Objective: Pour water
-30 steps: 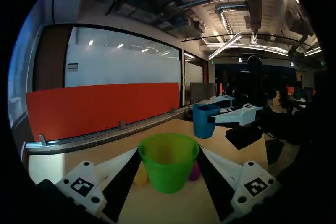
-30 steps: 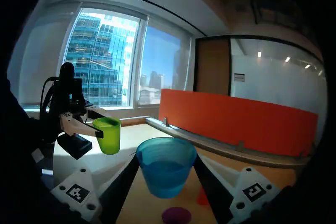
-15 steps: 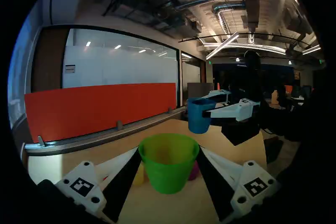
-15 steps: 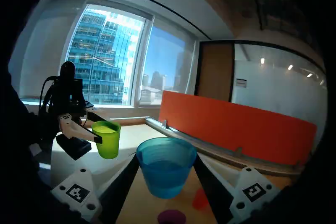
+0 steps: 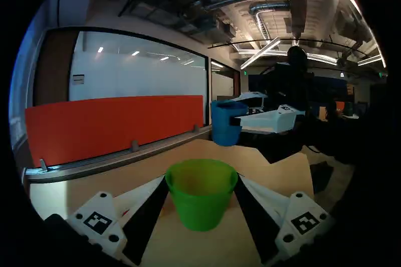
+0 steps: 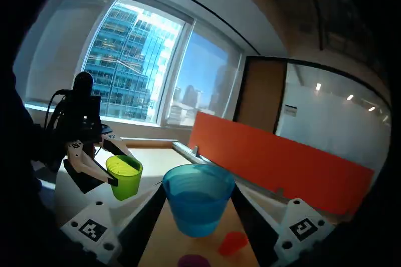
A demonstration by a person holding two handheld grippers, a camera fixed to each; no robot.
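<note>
A green cup (image 5: 201,200) sits upright between the fingers of my left gripper (image 5: 201,207), which is shut on it; its inside looks empty. Higher and farther off in the left gripper view hangs the blue cup (image 5: 225,122), held by the right gripper. In the right gripper view the blue cup (image 6: 198,204) holds water and my right gripper (image 6: 198,212) is shut on it. The green cup (image 6: 124,177) shows at the left there, lower than the blue one, in the other gripper's fingers (image 6: 95,167).
A light wooden table (image 5: 150,172) lies below both cups, with an orange divider panel (image 5: 110,124) along its far edge. A small orange cup (image 6: 231,242) and a purple one (image 6: 193,261) stand on the table under the blue cup. Large windows (image 6: 130,76) are at the left.
The blue cup has risen and moved closer over the green cup. In the right gripper view the green cup has dropped lower and nearer. Both cups stay gripped.
</note>
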